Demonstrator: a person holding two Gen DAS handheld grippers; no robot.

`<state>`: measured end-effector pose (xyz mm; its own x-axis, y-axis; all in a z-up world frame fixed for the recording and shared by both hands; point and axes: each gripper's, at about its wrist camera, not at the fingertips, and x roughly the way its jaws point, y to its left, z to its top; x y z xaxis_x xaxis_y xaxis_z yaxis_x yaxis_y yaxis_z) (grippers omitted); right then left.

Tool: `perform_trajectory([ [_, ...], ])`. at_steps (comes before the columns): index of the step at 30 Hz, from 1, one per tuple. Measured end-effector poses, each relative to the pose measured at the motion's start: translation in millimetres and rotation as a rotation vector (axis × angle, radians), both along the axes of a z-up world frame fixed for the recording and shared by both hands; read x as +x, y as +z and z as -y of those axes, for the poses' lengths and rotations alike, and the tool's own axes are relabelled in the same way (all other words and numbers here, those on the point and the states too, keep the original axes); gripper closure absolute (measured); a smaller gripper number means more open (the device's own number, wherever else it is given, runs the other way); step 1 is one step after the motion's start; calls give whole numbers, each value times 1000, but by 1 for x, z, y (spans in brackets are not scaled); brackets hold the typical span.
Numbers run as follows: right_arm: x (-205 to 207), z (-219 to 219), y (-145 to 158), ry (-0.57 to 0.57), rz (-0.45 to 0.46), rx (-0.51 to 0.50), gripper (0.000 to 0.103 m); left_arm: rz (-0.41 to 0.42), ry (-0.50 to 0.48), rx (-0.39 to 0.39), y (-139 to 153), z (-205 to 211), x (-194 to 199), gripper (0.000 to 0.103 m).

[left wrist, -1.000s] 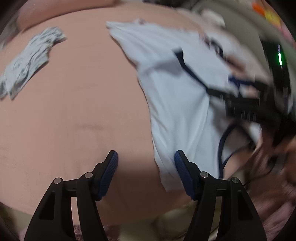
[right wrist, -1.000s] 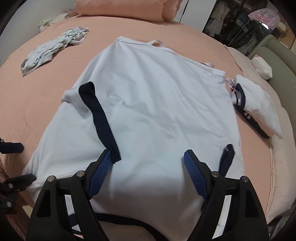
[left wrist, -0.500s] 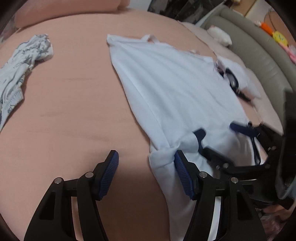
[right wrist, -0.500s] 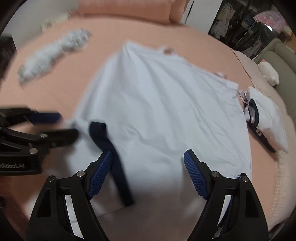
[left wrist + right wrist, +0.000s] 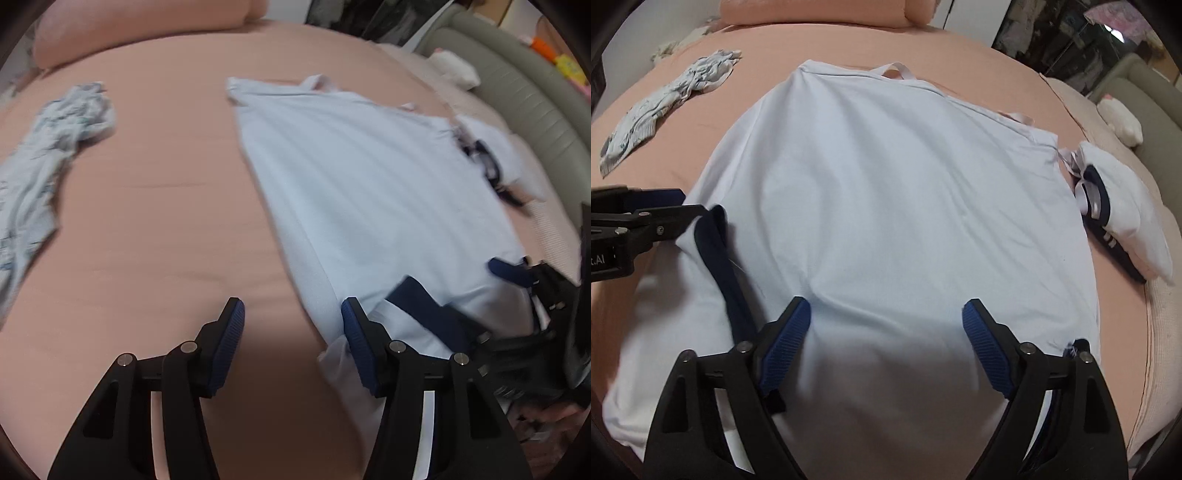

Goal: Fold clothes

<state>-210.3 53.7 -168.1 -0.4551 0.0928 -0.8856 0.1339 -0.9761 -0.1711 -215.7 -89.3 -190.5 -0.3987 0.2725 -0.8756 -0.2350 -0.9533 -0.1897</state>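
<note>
shirt [image 5: 897, 206] lies flat on the bed [image 5: 155, 229]; left tongs [image 5: 291, 343] closing empty at its sleeve edge may pinch sheet, while right tongs [image 5: 886, 339], opening empty above, could miss the hem.

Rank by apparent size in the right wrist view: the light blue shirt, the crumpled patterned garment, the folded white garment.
1. light blue shirt, by far the largest.
2 and 3. crumpled patterned garment and folded white garment: similar; uncertain since fisheye distorts both edges.

A bedroom in a home: a wide bed [image 5: 849, 48] under a peach sheet, a matching bolster [image 5: 812, 11] at its head, loose clothes [image 5: 672, 96] lying on it, and a grey-green sofa [image 5: 517, 99] just beside it.
</note>
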Motion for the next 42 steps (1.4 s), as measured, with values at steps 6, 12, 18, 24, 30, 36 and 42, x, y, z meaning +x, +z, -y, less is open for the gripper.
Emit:
perform_trajectory([
  [6,2,-7,6,-6,10,-42,16,-18,76,9,13,27,20,47],
  [12,28,-24,48,-15,-49,-145,22,-118,39,94,37,23,57,47],
  [18,99,-87,83,-84,-110,-171,21,-112,30,-5,31,-7,102,47],
  [24,145,-186,48,-329,-77,-155,21,-106,35,-173,8,-32,100,46],
  [30,160,-223,2,-434,15,-224,21,-73,166,-86,20,-15,119,46],
  [36,170,-239,10,-454,-33,-355,21,-37,348,152,30,17,166,45],
  [42,176,-210,-2,-347,4,-221,21,56,411,116,6,17,192,46],
])
